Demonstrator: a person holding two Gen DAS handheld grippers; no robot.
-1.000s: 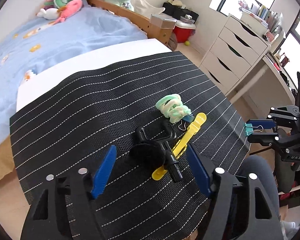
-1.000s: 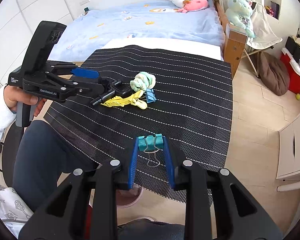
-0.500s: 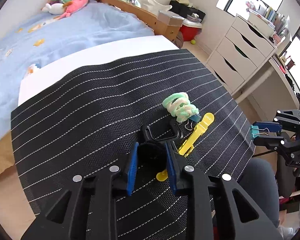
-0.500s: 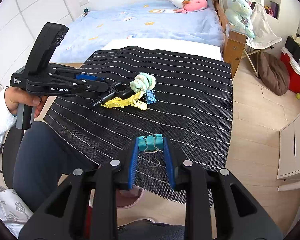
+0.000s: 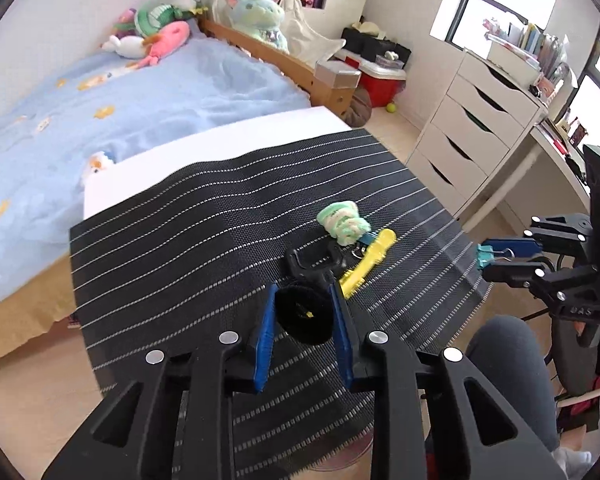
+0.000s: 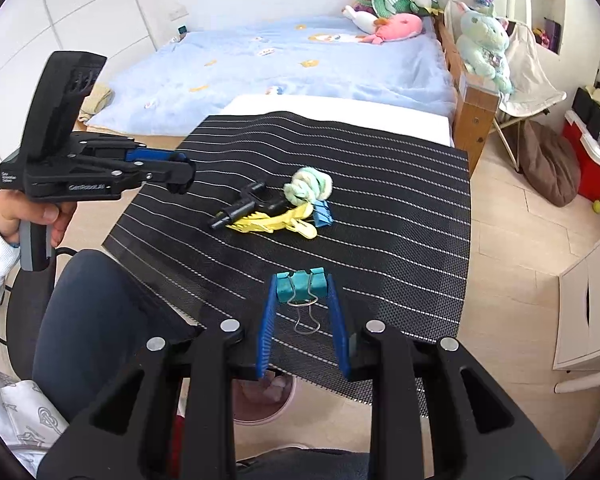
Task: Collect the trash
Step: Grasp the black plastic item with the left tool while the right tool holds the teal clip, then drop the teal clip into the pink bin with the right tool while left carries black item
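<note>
My left gripper (image 5: pixel 304 320) is shut on a round black fuzzy object (image 5: pixel 305 313) and holds it above the near part of the black striped mat (image 5: pixel 180 220). It also shows in the right wrist view (image 6: pixel 180 176). My right gripper (image 6: pixel 302 300) is shut on a teal binder clip (image 6: pixel 300 286) over the mat's near edge. On the mat lie a black clamp (image 6: pixel 246 204), a yellow clothes peg (image 6: pixel 272 222), a blue binder clip (image 6: pixel 323 216) and a green-white wad (image 6: pixel 308 184).
A pink bin (image 6: pixel 260 400) sits on the floor below the mat's near edge. A bed with a blue cover (image 6: pixel 284 64) lies behind the table. White drawers (image 5: pixel 472 128) stand to the right. My knee (image 6: pixel 96 312) is under the table edge.
My left gripper closed on the black fuzzy object, then lifted it up and back from the pile. The right gripper has held the teal clip still.
</note>
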